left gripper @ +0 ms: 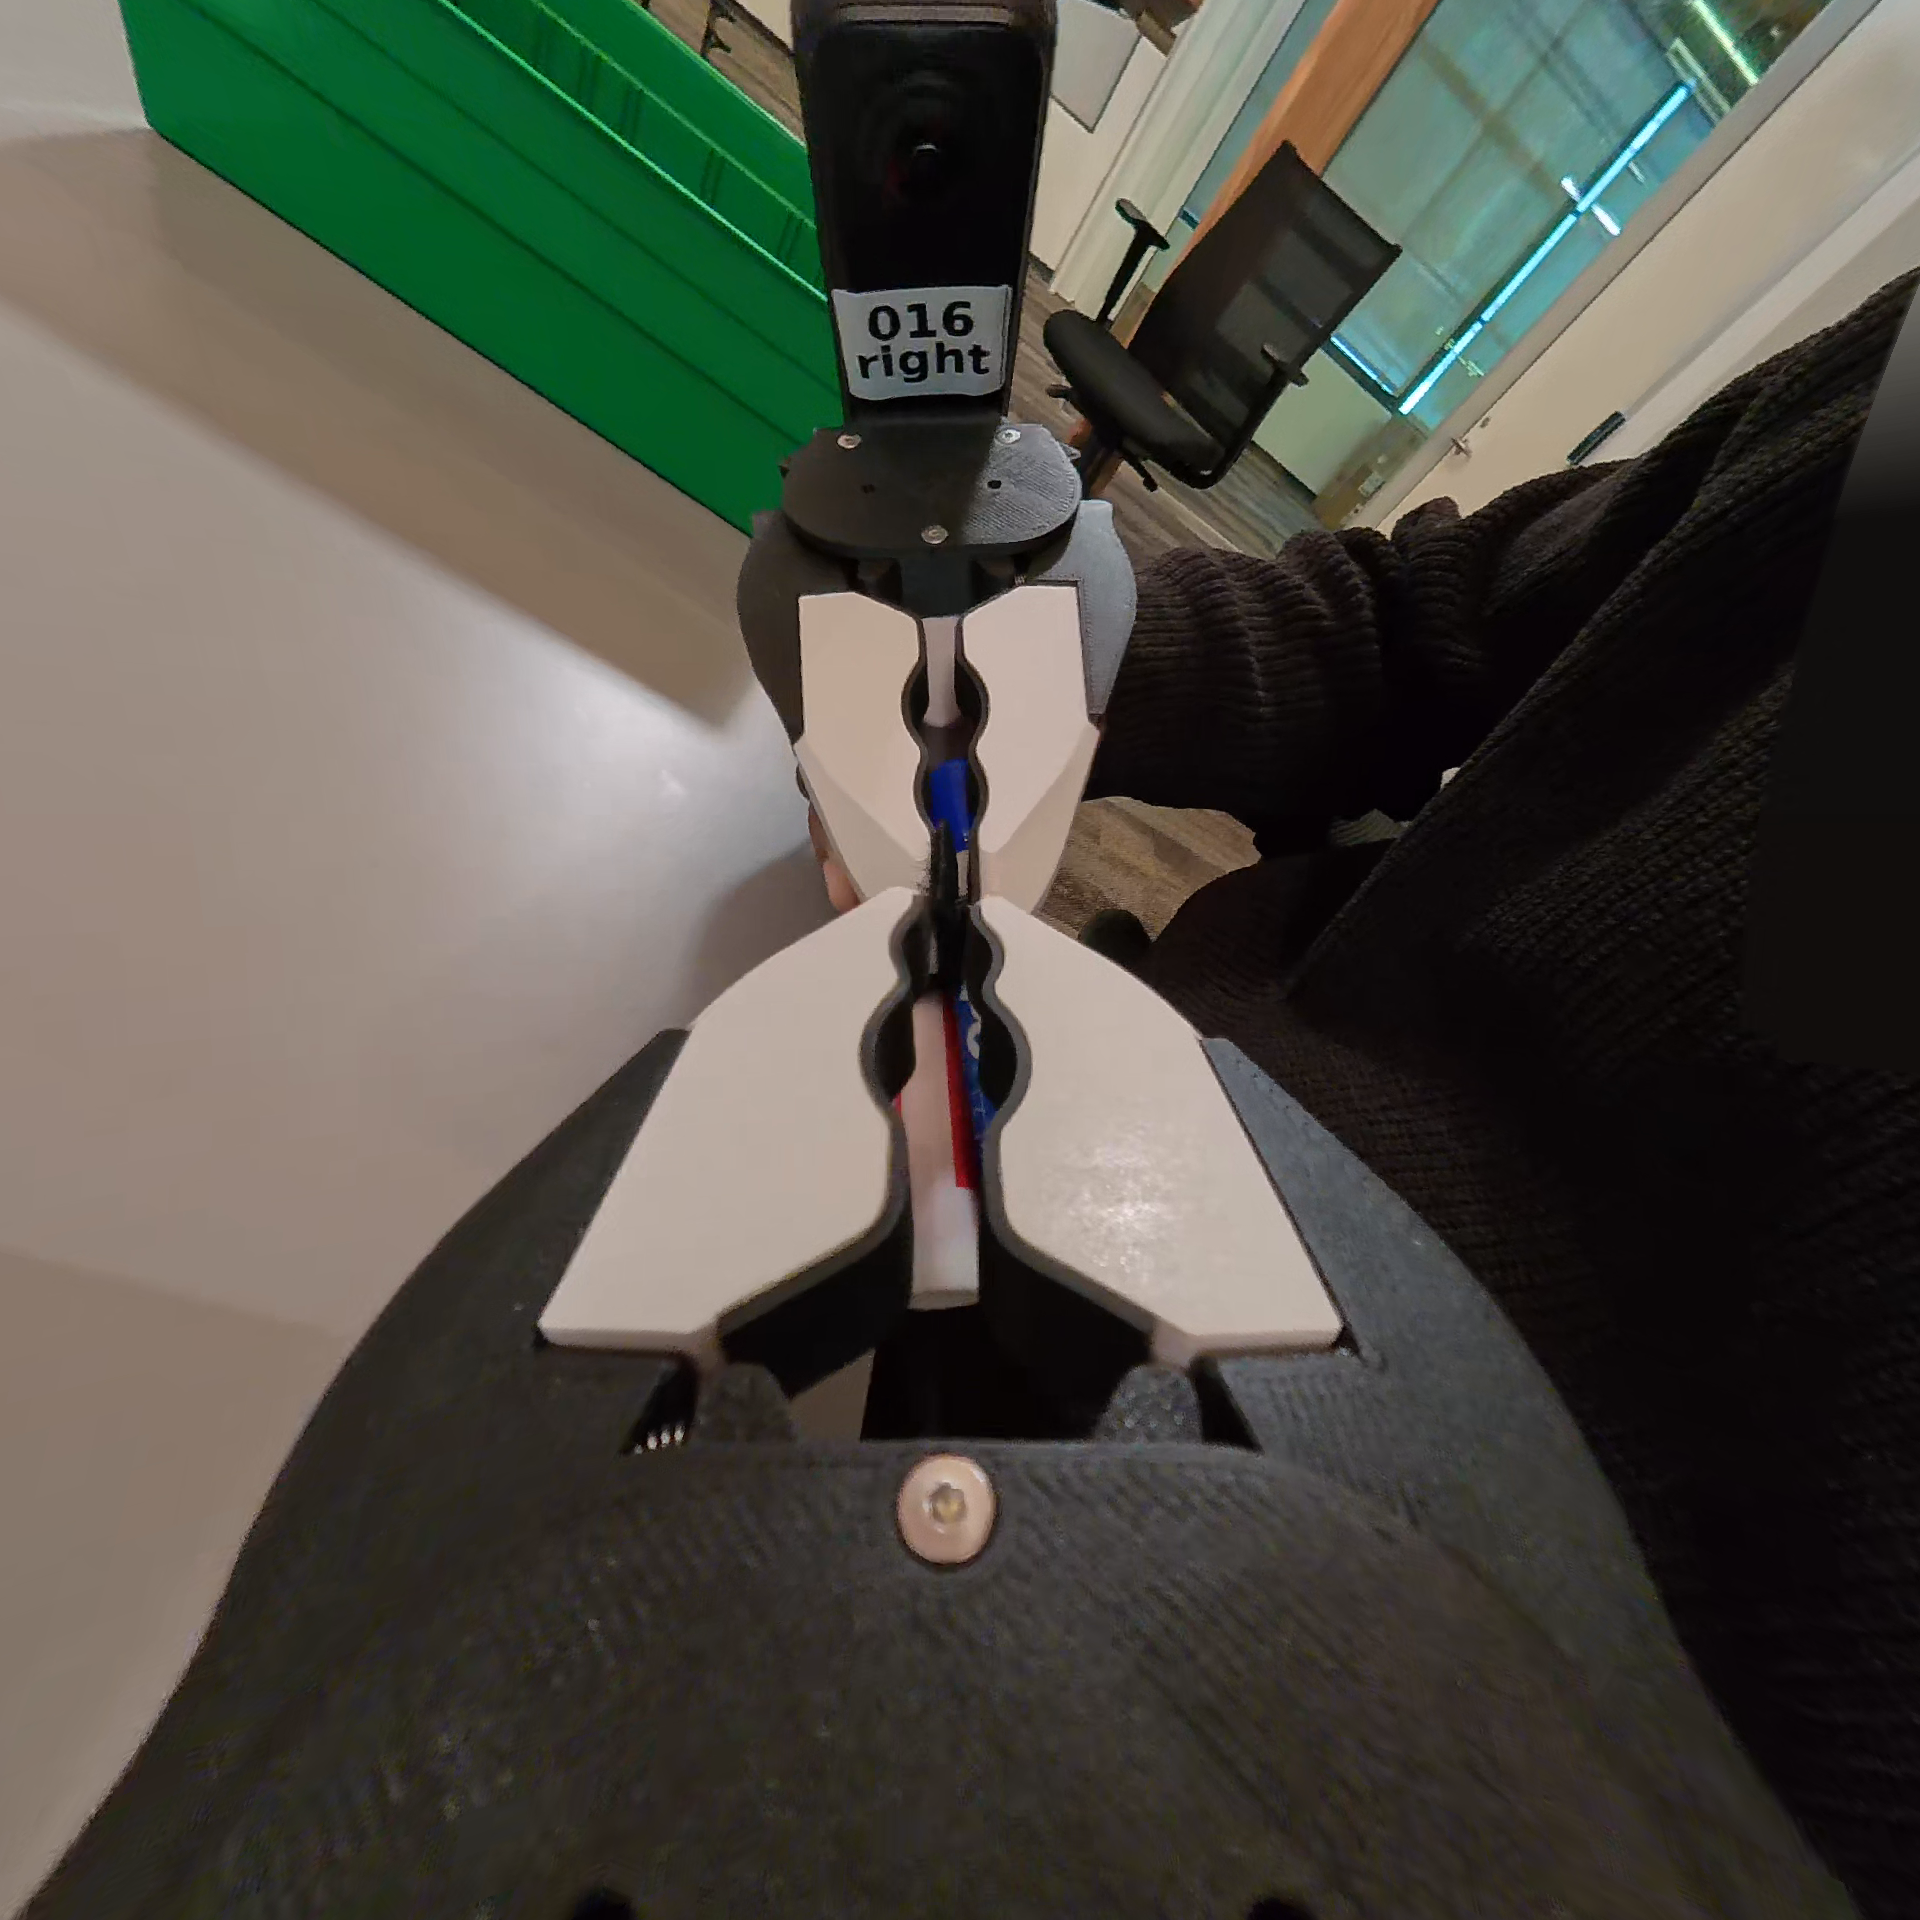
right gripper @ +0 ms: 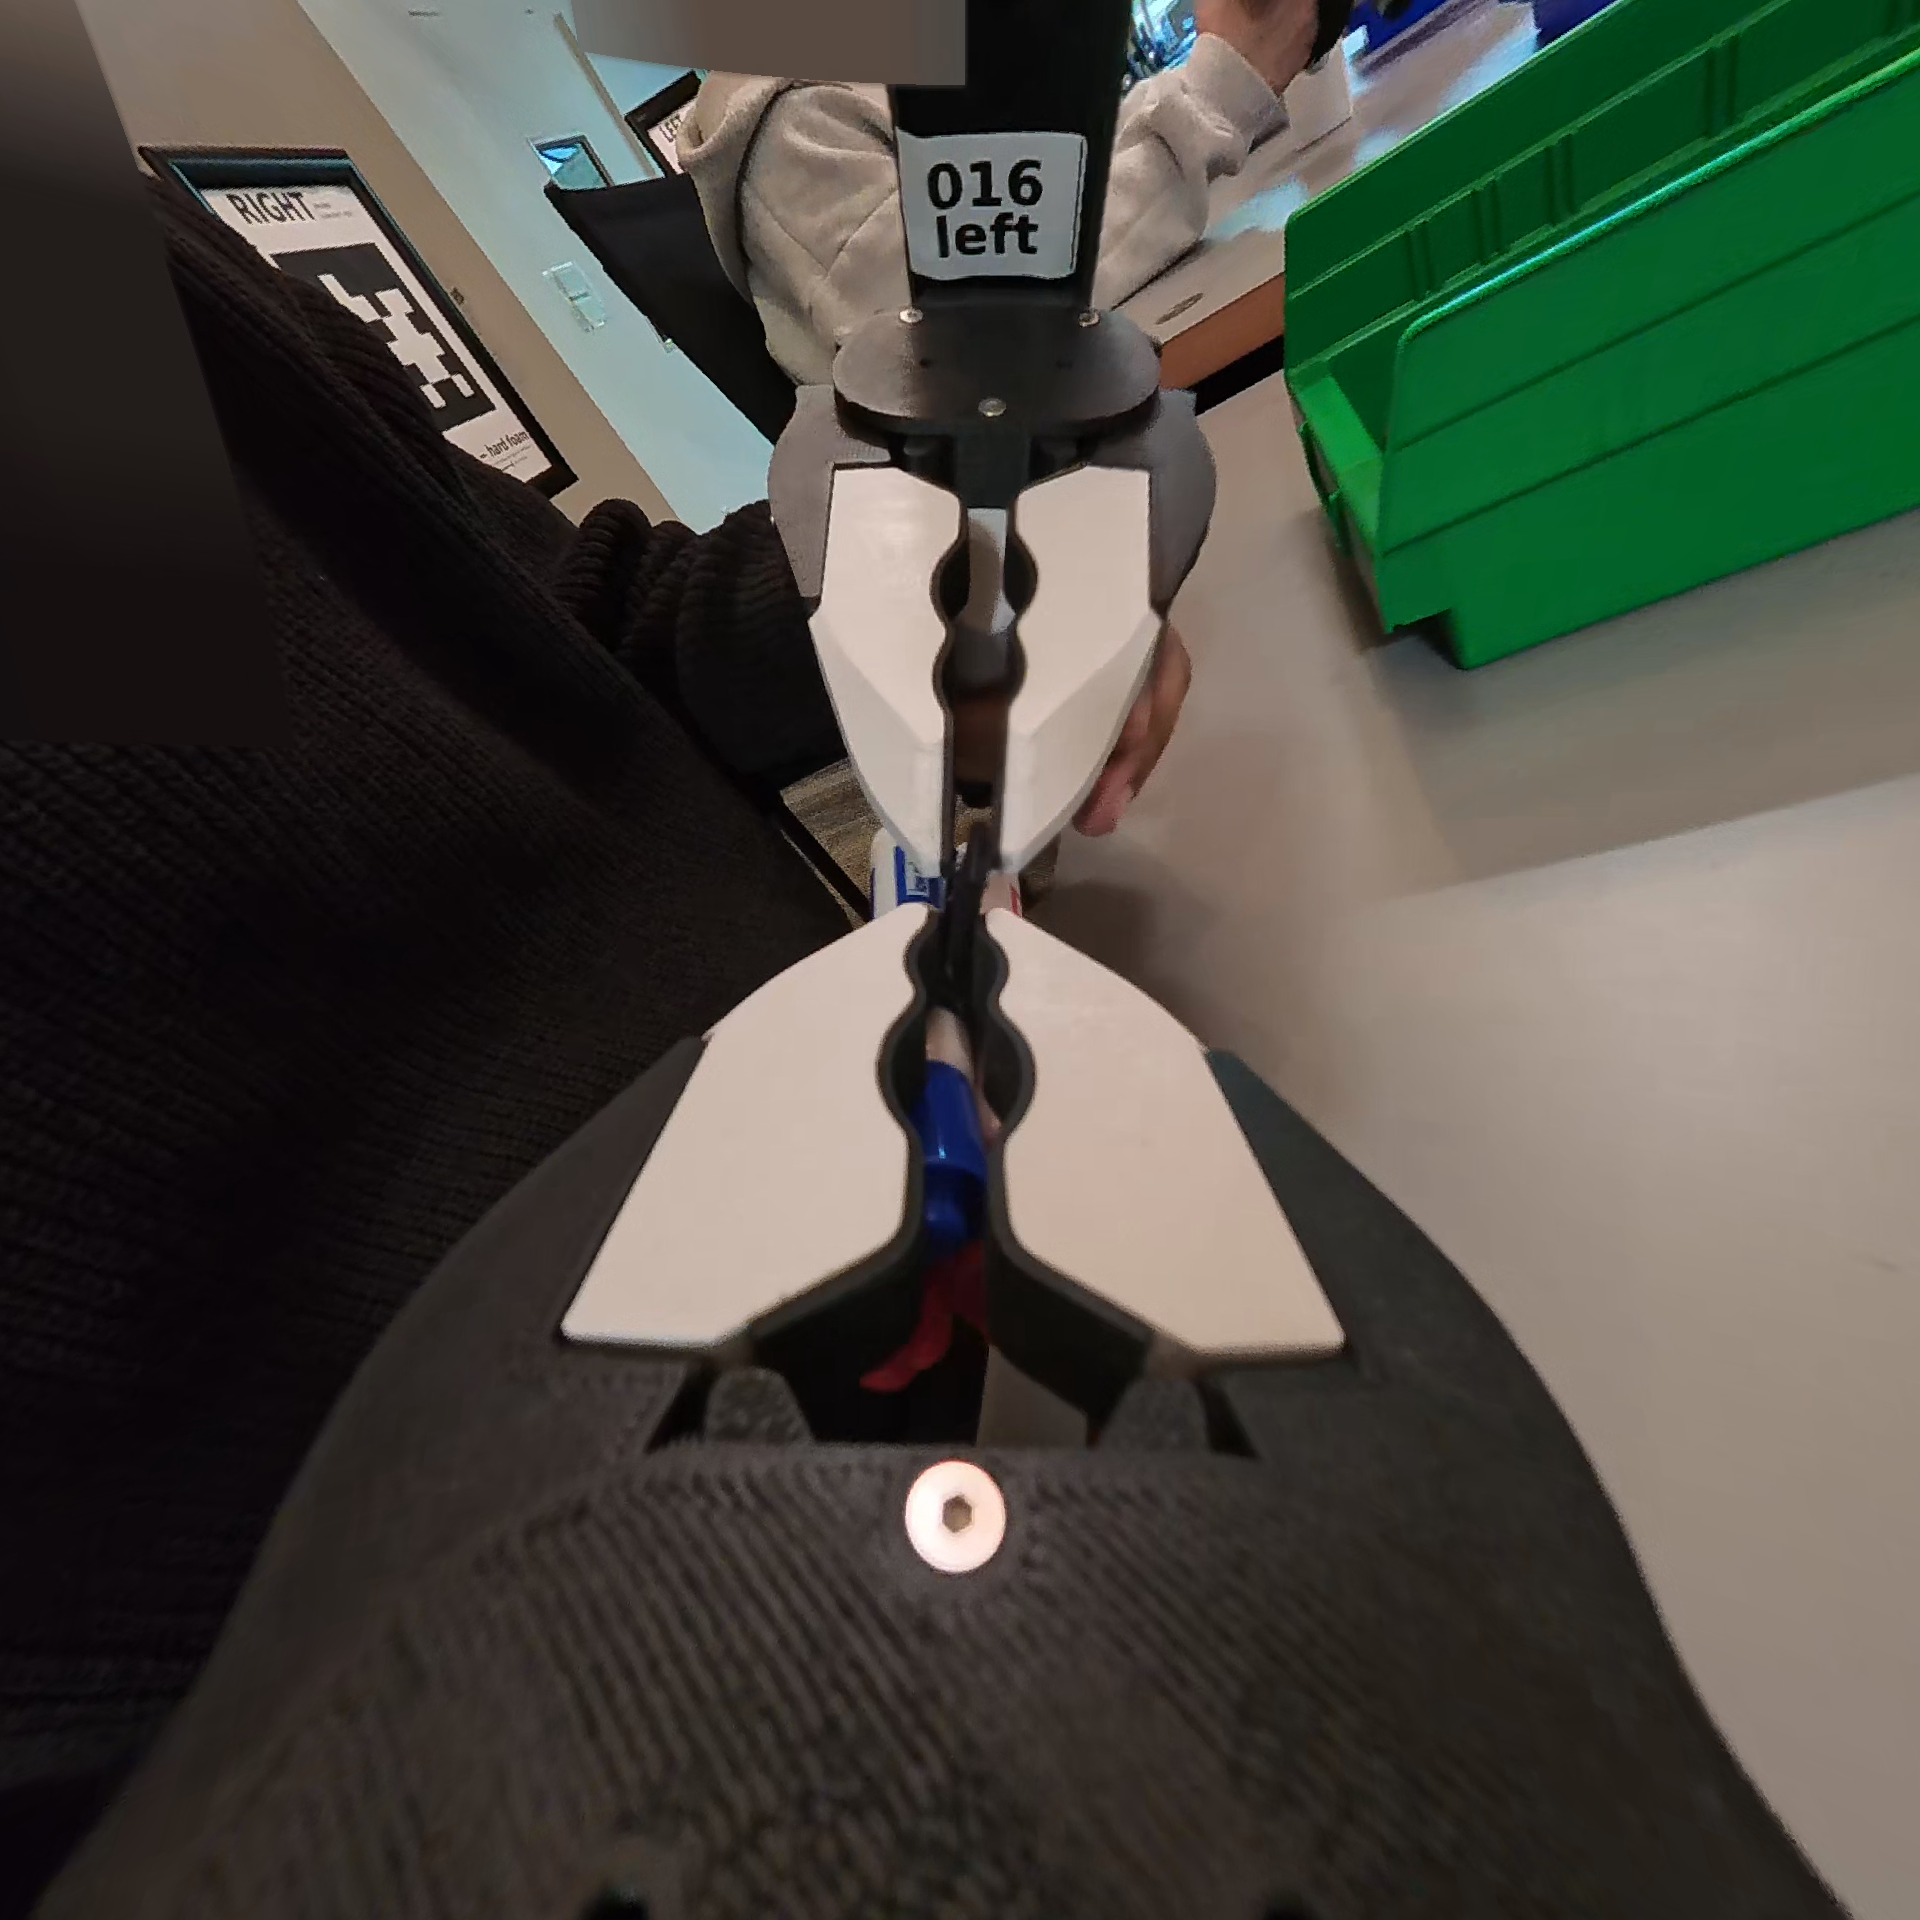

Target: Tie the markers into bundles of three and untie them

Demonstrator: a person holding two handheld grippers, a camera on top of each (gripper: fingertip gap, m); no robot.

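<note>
Spanning the left of the frame, a beige tabletop (left gripper: 312, 831) bears stacked green storage bins (left gripper: 499, 208) at upper left. Left gripper (left gripper: 940, 914), lower centre, and right gripper (left gripper: 951, 862), facing it tip to tip, each have their fingers pinching a black cord (left gripper: 943, 904) over a white-and-blue marker (left gripper: 951, 800).

The left gripper (left gripper: 940, 920) has smooth, slightly glossy white plastic fingers (left gripper: 1132, 1164) on a coarse, matt, layer-ridged black body with a shiny metal screw (left gripper: 945, 1509). The green bins (right gripper: 1621, 416) are glossy moulded plastic. The sleeve (left gripper: 1558, 831) is dark ribbed knit. The tabletop (left gripper: 312, 831) is smooth and satin.
</note>
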